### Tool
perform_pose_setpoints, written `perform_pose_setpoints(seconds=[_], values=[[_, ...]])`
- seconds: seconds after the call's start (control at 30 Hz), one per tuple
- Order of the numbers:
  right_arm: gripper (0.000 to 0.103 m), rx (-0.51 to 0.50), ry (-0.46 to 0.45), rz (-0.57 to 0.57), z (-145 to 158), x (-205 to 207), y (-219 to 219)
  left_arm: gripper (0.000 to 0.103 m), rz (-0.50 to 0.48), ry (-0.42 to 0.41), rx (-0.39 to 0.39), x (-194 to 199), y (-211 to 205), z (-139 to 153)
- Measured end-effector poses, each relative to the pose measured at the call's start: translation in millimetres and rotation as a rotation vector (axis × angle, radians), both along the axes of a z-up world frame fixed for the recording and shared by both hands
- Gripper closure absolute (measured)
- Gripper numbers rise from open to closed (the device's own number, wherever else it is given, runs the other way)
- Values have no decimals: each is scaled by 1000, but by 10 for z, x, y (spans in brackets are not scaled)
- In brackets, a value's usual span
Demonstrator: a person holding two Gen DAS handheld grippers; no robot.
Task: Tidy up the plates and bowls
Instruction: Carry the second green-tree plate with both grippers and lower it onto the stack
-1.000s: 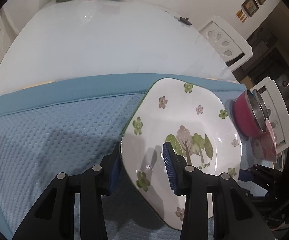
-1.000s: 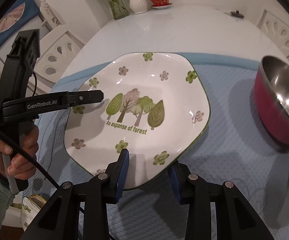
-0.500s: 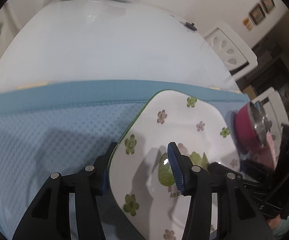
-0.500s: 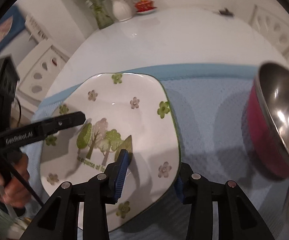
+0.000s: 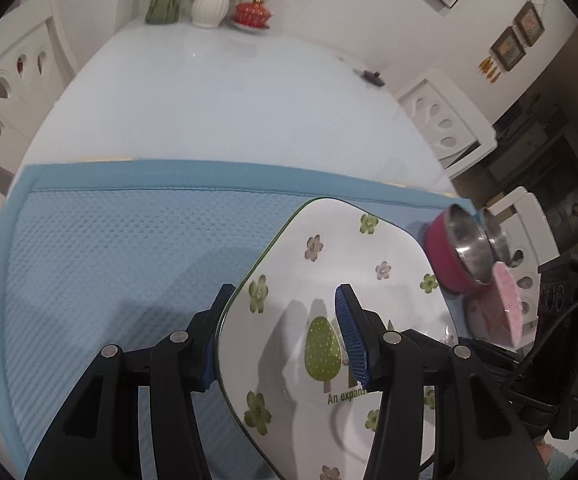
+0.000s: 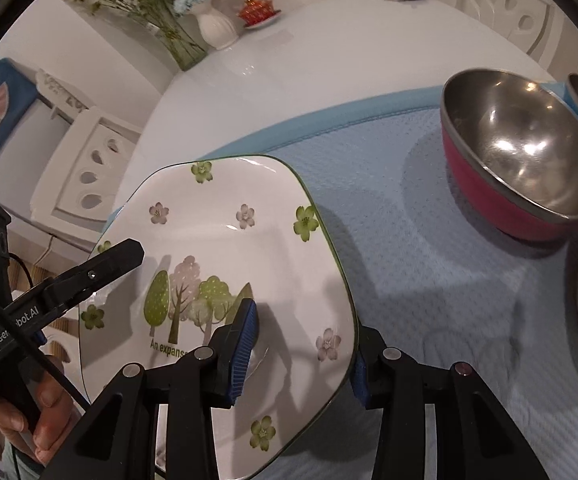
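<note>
Step in hand: carrying. The left gripper (image 5: pixel 279 334) and right gripper (image 6: pixel 303 350) each pinch an opposite rim of the floral plate (image 6: pixel 225 280), held tilted above the blue mat (image 6: pixel 429 280). Next: a level, synchronised set-down clear of the red bowl (image 6: pixel 517 172).

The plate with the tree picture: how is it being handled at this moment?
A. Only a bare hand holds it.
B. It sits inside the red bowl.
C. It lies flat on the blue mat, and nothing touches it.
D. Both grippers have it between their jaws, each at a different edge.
D: the plate sits between the jaws of the left gripper and of the right gripper, at opposite rims.
</note>
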State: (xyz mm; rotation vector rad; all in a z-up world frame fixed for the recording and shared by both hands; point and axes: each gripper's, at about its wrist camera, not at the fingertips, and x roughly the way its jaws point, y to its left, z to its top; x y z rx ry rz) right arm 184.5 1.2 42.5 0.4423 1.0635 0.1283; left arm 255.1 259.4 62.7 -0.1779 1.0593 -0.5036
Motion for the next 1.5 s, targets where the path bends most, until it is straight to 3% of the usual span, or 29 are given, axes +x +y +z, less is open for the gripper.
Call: perform_pose_setpoints(seconds=[0.33,0.5,0.73,0.87,1.0,1.23,1.5], values=[[62,-30,-62,40,714,-730,237,57,52,-42,-52,-718,261,469],[62,-42,-54,91,837,-1165,397,57,105,-13,-68,-1264,488,541],[62,-35,33,200,596,-1684,787,57,154,0,25,-1905,750,432],[62,-10,103,267,352,-1877,974,57,195,71,7,-2106,961,247],[62,-28,145,330,196,-1919,1160,57,225,114,36,-2296,1107,77],[62,-93,161,395,100,-1908,1361,57,251,158,38,-2382,1221,-122],[62,-122,209,371,14,-1739,1446,57,258,180,7,-2319,1213,-224]])
